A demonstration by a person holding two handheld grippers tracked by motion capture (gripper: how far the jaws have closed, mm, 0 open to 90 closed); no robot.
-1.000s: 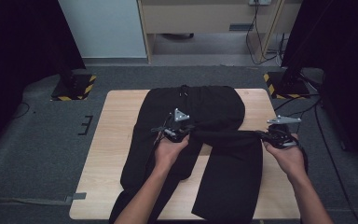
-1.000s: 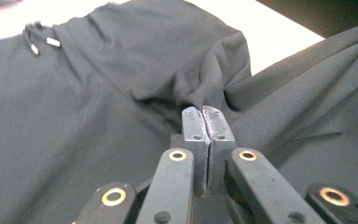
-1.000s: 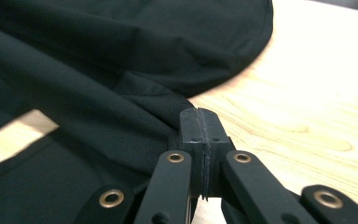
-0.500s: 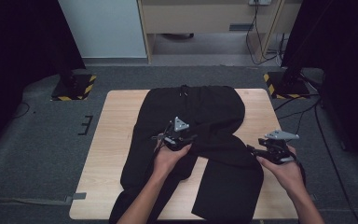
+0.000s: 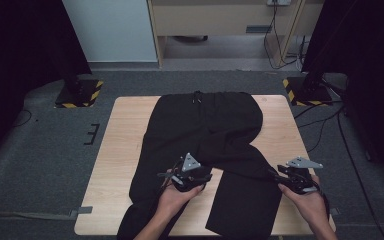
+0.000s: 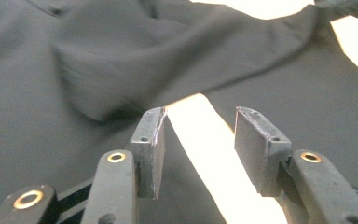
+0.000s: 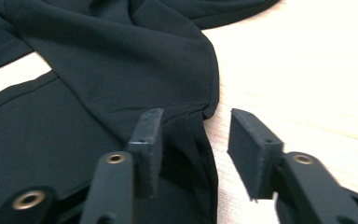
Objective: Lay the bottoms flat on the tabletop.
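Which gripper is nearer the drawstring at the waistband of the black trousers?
Left. The left gripper sits below the drawstring, at the gap between the legs; the right gripper is out at the right leg's outer edge.

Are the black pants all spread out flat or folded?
Partly folded: the black pants have one leg doubled across the other on the table.

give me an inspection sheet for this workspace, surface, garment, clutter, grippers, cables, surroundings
surface: light wooden table, bare at both sides.
job's things: black trousers lie waistband far; one leg is folded across the other.
clutter: nothing seen.
grippers: left gripper open over the gap between the legs, jaws just opening, nothing between them; right gripper open at the fold's edge, jaws just closing, pads not pressing cloth.
cables: black cables trail over the floor at right.
surroundings: grey carpet, striped stand bases, dark curtains.
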